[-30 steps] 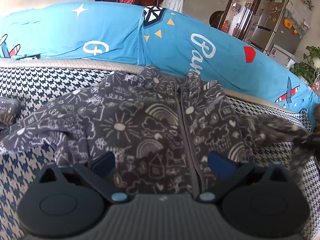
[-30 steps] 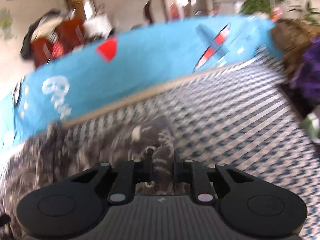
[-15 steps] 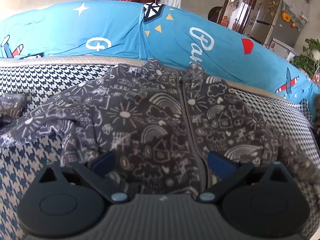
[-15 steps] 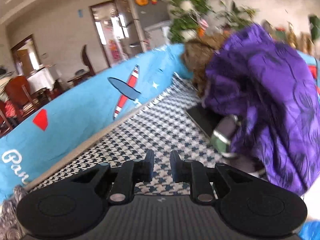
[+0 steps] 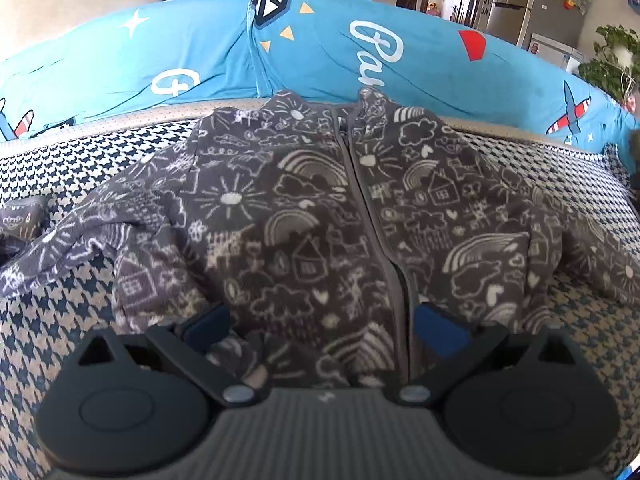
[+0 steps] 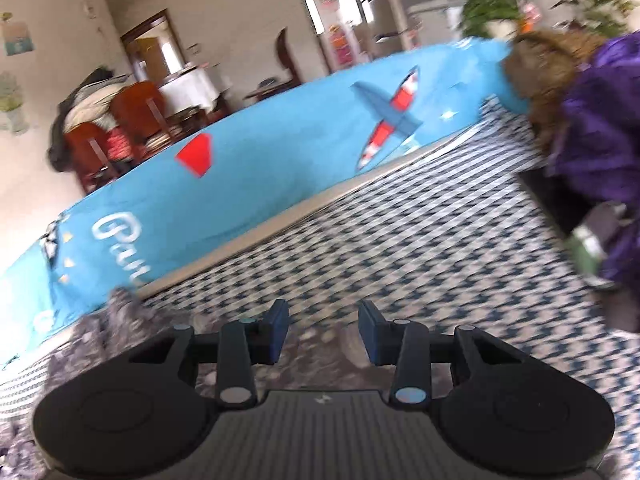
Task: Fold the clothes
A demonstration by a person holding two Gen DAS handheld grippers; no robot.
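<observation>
A grey zip-up fleece jacket (image 5: 312, 216) with white doodle print lies front-up on the houndstooth surface (image 5: 52, 320), collar toward the blue cushion, sleeves spread to both sides. My left gripper (image 5: 320, 324) is open, its fingers wide apart over the jacket's bottom hem, holding nothing. My right gripper (image 6: 323, 330) is open and empty, low over the jacket's right sleeve (image 6: 120, 320), which shows blurred at the lower left of the right wrist view.
A blue printed cushion (image 5: 400, 48) runs along the far edge. A purple garment (image 6: 600, 128) and a brown furry thing (image 6: 548, 60) lie at the right end. Another grey patterned piece (image 5: 20, 216) sits at the far left. Chairs stand behind.
My right gripper let go of the right sleeve, swung away to the right, then came back toward the jacket and opened wider. The sleeve now lies flat. My left gripper stayed open over the hem.
</observation>
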